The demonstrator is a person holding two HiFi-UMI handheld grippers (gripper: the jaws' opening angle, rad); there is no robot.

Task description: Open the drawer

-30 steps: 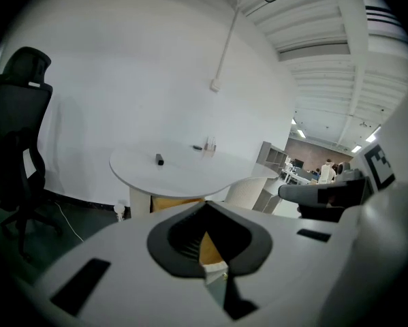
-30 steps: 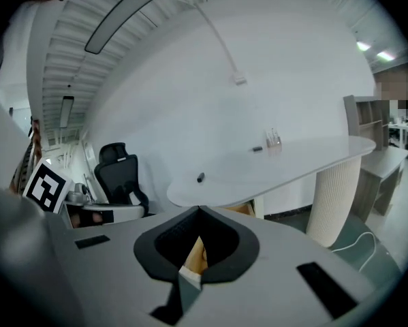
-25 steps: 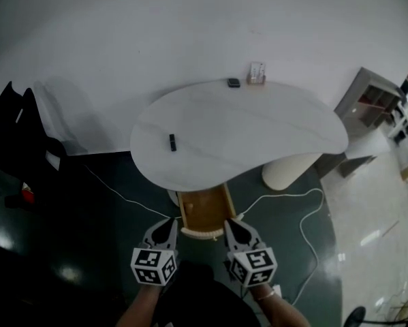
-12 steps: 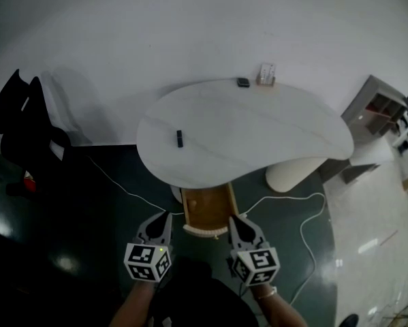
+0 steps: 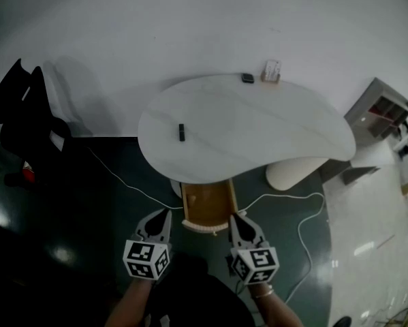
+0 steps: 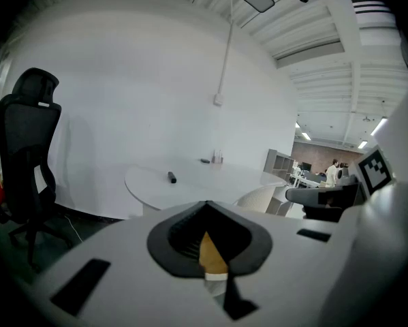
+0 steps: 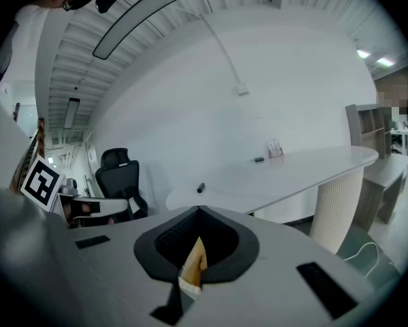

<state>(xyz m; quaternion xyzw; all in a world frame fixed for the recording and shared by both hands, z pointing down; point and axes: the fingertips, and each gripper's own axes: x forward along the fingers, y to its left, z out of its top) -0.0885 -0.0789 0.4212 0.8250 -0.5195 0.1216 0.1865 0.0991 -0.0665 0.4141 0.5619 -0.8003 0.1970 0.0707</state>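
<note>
The wooden drawer (image 5: 207, 203) sticks out from under the white table (image 5: 258, 135), its pale rounded front (image 5: 205, 228) toward me. My left gripper (image 5: 165, 214) hangs just left of the drawer front, jaws together with nothing held. My right gripper (image 5: 233, 217) hangs just right of the front, also shut and empty. Neither visibly touches the drawer. In the left gripper view the left gripper (image 6: 207, 206) comes to a closed point, with a sliver of the drawer's wood (image 6: 209, 254) showing below it. The right gripper (image 7: 199, 213) looks the same in its own view.
A small black object (image 5: 181, 132) lies on the table; a dark item (image 5: 248, 78) and a card holder (image 5: 272, 71) sit at its far edge. A black office chair (image 5: 20, 114) stands left. A white cable (image 5: 285, 196) runs over the dark floor by the table's pedestal (image 5: 292, 172). A shelf unit (image 5: 377, 107) stands right.
The head view has drifted slightly, so the table sits a little higher in frame. The grippers and the drawer keep the same places relative to each other.
</note>
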